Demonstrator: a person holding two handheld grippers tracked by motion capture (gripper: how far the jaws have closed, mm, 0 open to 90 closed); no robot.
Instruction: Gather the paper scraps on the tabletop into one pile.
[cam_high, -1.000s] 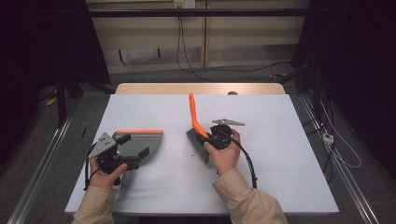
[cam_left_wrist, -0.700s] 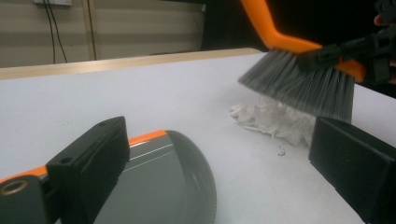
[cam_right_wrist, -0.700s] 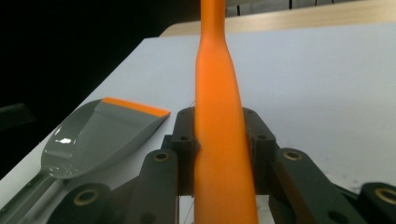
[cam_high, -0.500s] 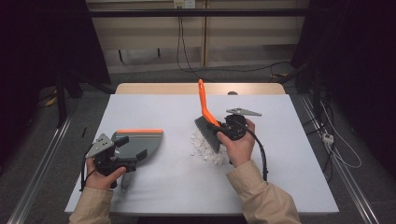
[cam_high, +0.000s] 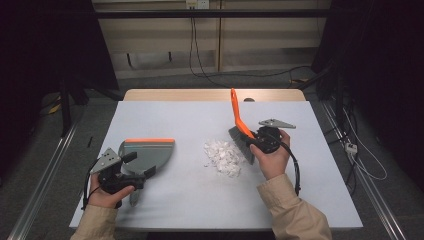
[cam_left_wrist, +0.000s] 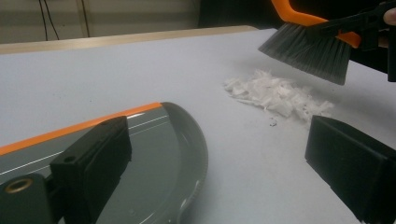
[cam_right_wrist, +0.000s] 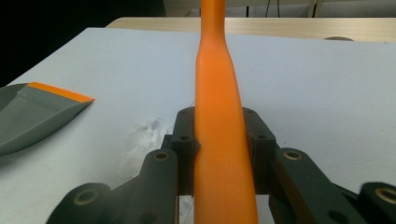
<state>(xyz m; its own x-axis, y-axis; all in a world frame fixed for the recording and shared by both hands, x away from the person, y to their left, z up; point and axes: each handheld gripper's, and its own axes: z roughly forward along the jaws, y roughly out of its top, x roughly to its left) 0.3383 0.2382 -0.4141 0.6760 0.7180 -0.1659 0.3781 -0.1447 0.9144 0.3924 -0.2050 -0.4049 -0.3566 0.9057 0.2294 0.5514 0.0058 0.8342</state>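
Observation:
A grey dustpan (cam_high: 150, 152) with an orange lip lies flat on the left of the white table (cam_high: 170, 117). My left gripper (cam_high: 140, 165) stands open at its near end, with one jaw over the pan (cam_left_wrist: 154, 154) and the other over bare table. A pile of white scraps (cam_high: 222, 157) lies at mid-table, also in the left gripper view (cam_left_wrist: 278, 95). Just right of the pile, my right gripper (cam_high: 255, 141) is shut on the orange handle (cam_right_wrist: 217, 93) of a brush (cam_high: 239, 127). The grey bristles (cam_left_wrist: 308, 49) hang just above the table, beside the scraps.
A tan strip (cam_high: 210, 95) runs along the table's far edge, with a small dark disc (cam_high: 248, 99) on it. Metal rails flank the table on the floor, and cables (cam_high: 360, 165) trail at the right. Bare table surface lies behind and in front of the pile.
My right gripper has carried the brush to the right and back, off the scraps, leaving the white pile uncovered. The left gripper has drawn slightly toward the person; the dustpan has stayed put.

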